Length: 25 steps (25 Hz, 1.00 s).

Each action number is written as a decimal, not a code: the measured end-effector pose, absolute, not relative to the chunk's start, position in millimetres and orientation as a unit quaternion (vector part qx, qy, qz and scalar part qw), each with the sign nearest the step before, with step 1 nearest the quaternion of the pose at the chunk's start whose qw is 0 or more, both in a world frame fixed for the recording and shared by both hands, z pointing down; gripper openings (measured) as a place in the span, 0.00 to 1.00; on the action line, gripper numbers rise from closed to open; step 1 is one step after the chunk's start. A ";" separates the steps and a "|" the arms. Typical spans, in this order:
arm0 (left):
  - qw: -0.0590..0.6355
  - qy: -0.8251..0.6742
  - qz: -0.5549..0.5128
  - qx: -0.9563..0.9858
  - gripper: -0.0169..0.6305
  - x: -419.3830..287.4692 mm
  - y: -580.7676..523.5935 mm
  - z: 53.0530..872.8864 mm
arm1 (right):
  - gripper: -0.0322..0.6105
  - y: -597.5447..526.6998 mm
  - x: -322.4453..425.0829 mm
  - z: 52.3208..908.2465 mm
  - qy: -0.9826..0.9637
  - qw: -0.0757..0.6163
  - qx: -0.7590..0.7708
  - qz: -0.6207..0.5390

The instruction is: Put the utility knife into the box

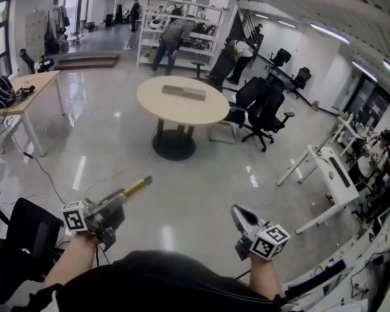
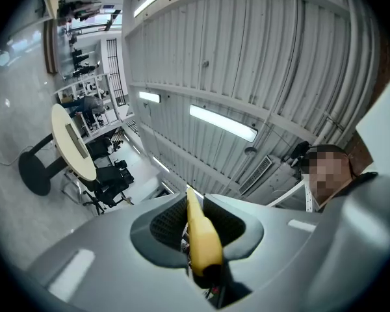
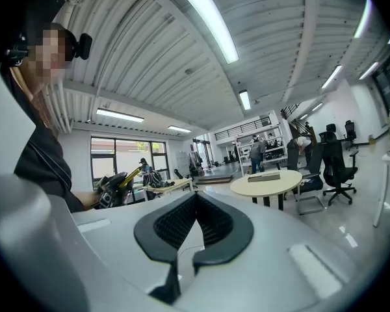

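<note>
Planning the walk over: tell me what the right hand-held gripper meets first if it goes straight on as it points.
Nothing near: the right hand-held gripper aims between the wooden desk and the round table, over open floor. The far steps may come first, but depth is unclear.

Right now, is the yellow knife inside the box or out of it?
Out. The left tongs hold the utility knife near the person, while the box lies across the floor on the round table.

Box [image 1: 183,92] on round table [image 1: 182,114]
</note>
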<state>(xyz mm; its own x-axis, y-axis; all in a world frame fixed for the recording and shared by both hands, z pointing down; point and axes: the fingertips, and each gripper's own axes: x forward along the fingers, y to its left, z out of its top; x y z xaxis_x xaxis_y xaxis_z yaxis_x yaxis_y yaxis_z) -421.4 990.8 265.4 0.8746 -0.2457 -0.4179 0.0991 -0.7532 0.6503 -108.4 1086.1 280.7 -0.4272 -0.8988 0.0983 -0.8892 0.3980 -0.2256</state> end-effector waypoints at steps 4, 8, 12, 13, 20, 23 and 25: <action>0.359 -0.032 -0.237 0.902 0.14 -394.0 1003.9 270.7 | 0.07 1101.5 -86.0 287.6 0.831 0.027 -0.540 -0.131; 0.362 -0.029 -0.234 0.902 0.14 -370.6 1012.9 272.2 | 0.07 1113.9 -67.4 297.8 0.830 0.024 -0.539 -0.139; 0.368 -0.025 -0.233 0.900 0.14 -353.0 1020.9 275.9 | 0.07 1122.1 -52.8 306.9 0.829 0.022 -0.539 -0.148; 0.370 -0.026 -0.232 0.899 0.14 -350.2 1022.1 277.8 | 0.07 1122.8 -50.1 308.6 0.829 0.023 -0.539 -0.150; 0.381 -0.020 -0.231 0.895 0.14 -340.7 1007.7 285.7 | 0.07 1116.8 -45.9 313.7 0.828 0.014 -0.540 -0.152; 0.384 -0.010 -0.228 0.895 0.14 -340.7 993.0 288.3 | 0.07 1105.8 -47.6 316.3 0.822 0.010 -0.548 -0.156; 0.387 -0.004 -0.226 0.894 0.14 -342.8 977.8 290.6 | 0.07 1093.6 -50.6 316.1 0.818 0.007 -0.554 -0.154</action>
<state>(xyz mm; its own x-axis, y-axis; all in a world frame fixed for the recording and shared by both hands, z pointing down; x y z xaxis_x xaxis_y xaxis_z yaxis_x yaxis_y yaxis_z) -342.8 977.8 290.6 0.8974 -0.1829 -0.4015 0.1675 -0.7007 0.6935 -50.6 1093.6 316.1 -0.3859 -0.9087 0.1591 -0.9044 0.3387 -0.2594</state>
